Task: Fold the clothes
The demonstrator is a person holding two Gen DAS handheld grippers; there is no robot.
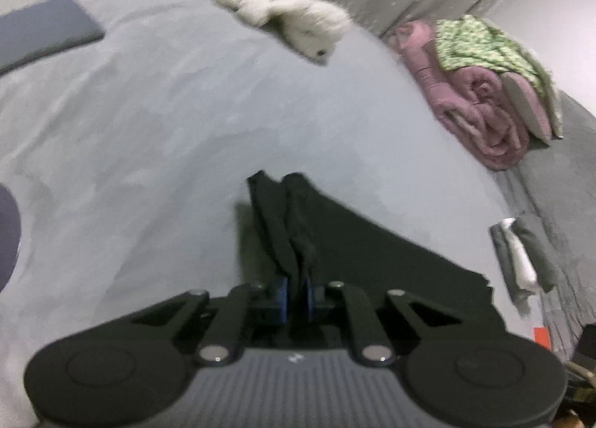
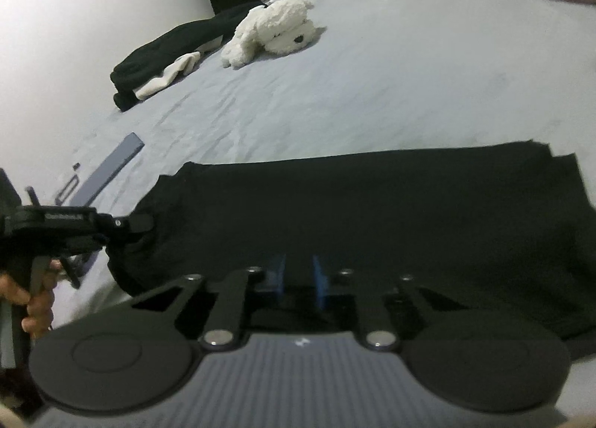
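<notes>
A black garment (image 2: pixel 372 212) lies spread flat on the pale grey bed sheet (image 2: pixel 372 92). In the left wrist view my left gripper (image 1: pixel 297 295) is shut on a bunched fold of the black garment (image 1: pixel 372 260), which rises as a ridge ahead of the blue pads (image 1: pixel 285 297). The right wrist view shows that left gripper (image 2: pixel 143 223) at the garment's left edge, held by a hand (image 2: pixel 37 305). My right gripper (image 2: pixel 299 277) sits on the garment's near edge. Its blue pads (image 2: pixel 319 279) stand close together with dark cloth between them.
A white plush dog (image 2: pixel 272 29) lies farther up the bed beside a black and white pile of clothes (image 2: pixel 178 51). A rolled pink blanket with green floral cloth (image 1: pixel 480 107) lies at the right edge. A flat grey-blue slab (image 2: pixel 111 171) and a folded grey-white cloth (image 1: pixel 521 256) lie nearby.
</notes>
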